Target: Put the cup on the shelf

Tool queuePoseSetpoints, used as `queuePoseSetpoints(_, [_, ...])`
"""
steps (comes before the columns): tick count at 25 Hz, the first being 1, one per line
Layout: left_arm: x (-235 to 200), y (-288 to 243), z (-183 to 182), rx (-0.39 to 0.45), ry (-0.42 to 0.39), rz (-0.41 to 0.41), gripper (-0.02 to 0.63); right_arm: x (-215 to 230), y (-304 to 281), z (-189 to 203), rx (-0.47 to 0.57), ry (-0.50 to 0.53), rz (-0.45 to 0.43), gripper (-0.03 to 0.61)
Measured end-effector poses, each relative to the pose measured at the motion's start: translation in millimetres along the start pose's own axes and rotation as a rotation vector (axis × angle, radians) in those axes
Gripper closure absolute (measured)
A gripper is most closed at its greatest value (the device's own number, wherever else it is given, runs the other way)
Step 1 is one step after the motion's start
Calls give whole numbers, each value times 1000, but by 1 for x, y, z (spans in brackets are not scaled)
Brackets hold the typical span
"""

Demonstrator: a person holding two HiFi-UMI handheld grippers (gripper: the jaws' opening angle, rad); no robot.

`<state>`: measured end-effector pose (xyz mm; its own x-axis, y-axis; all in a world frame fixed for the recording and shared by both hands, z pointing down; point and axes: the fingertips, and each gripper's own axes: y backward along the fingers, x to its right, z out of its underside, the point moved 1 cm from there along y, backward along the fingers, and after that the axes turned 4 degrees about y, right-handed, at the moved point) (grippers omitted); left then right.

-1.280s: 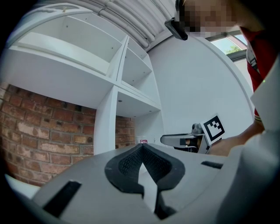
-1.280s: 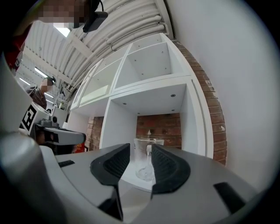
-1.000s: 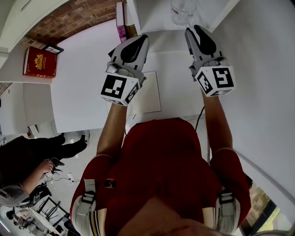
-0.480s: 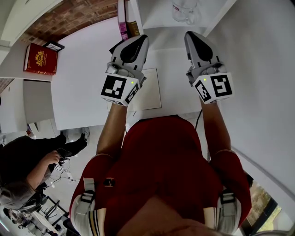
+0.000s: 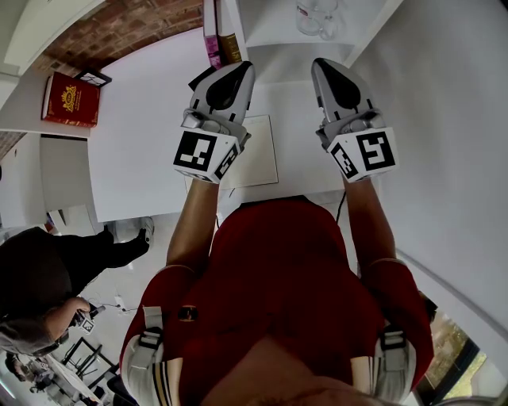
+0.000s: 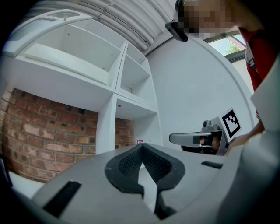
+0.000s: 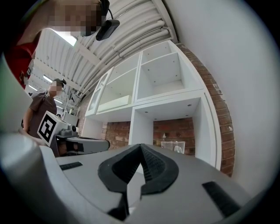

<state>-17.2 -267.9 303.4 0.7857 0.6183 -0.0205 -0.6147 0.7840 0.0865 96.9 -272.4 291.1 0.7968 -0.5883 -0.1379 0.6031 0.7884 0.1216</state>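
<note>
The clear glass cup [image 5: 316, 17] stands inside a lower compartment of the white shelf [image 5: 270, 36], free of both grippers. In the right gripper view the cup [image 7: 173, 146] shows just beyond my right gripper [image 7: 141, 147], whose jaws are shut with nothing between them. In the head view my right gripper [image 5: 319, 63] is a short way back from the cup, over the white table. My left gripper [image 5: 244, 68] is level with it on the left, also shut and empty [image 6: 142, 146].
Upright books [image 5: 214, 36] stand in the compartment left of the cup. A red book [image 5: 70, 99] lies on a ledge at far left. A white sheet [image 5: 255, 155] lies on the table below the grippers. A person [image 5: 40, 293] crouches at lower left. A white wall runs along the right.
My right gripper has closed its jaws and drawn back from the cup, which stays on the shelf. The left gripper has hardly moved. The person at lower left shifted.
</note>
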Motion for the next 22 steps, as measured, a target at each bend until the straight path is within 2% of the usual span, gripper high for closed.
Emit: queuePoseSetpoints(22, [2, 4, -1, 2, -2, -7, 608, -3, 7, 5, -13, 10, 10, 581])
